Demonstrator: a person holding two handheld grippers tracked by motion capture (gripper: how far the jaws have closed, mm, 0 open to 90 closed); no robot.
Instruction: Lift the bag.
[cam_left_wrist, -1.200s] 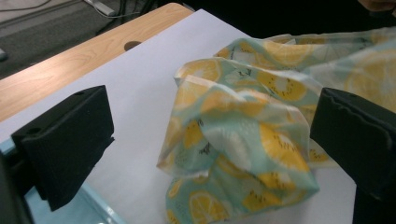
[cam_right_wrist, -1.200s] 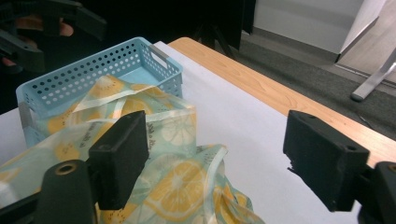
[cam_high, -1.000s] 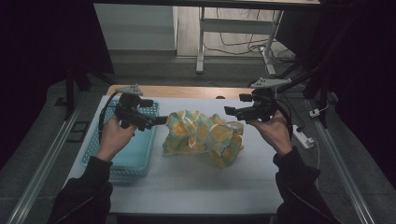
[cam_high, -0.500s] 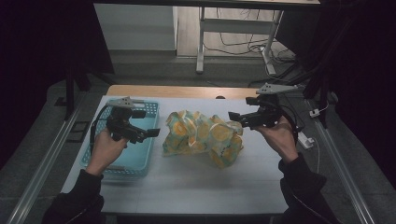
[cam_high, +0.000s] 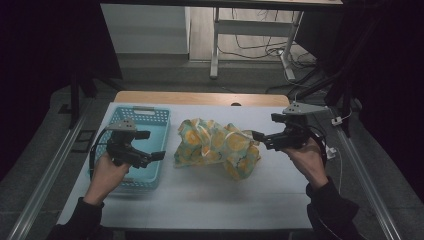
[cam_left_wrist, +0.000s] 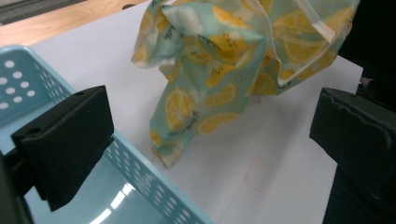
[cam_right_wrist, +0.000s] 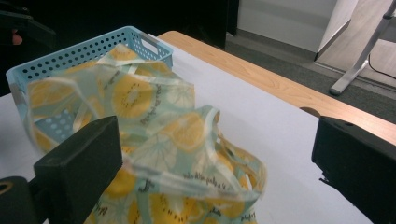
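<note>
Crumpled lemon-print cloth (cam_high: 216, 146) heaped on the white table, just beside basket.

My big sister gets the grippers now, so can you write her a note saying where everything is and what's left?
Left gripper: fingers open, holding nothing, over the blue basket.
Right gripper: its fingers have just been opening and stand wide, with nothing pressed between them, at the right edge of the lemon-print cloth.
The cloth lies crumpled in a heap mid-table, beside the basket, not in it.
Done: nothing settled yet; the cloth is loose.
Left: probably grasp the cloth again and fold it or put it in the basket.
</note>
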